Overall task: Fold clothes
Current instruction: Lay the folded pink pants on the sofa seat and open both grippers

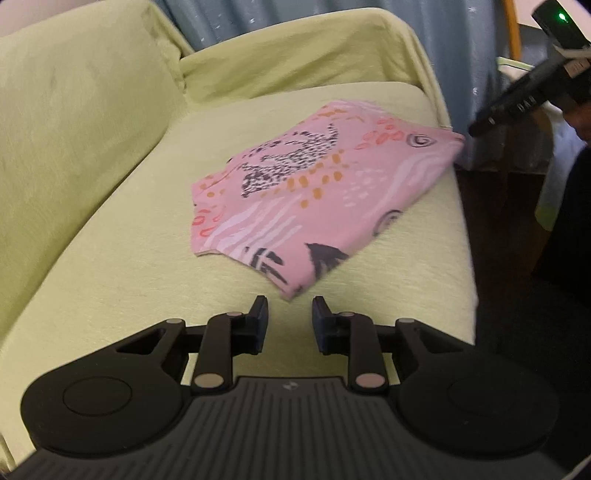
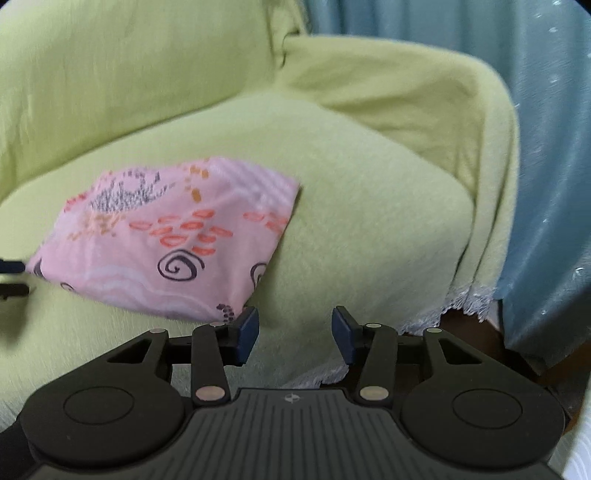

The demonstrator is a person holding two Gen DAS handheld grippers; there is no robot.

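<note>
Folded cloth laid on sofa

Both hand-held grippers, left and right, are held open and empty, just short of the cloth's corners.

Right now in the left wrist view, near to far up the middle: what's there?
Open left gripper → bare strip of yellow-green sofa seat cover → folded pink patterned garment → draped yellow-green sofa armrest → blue-grey curtain.
</note>
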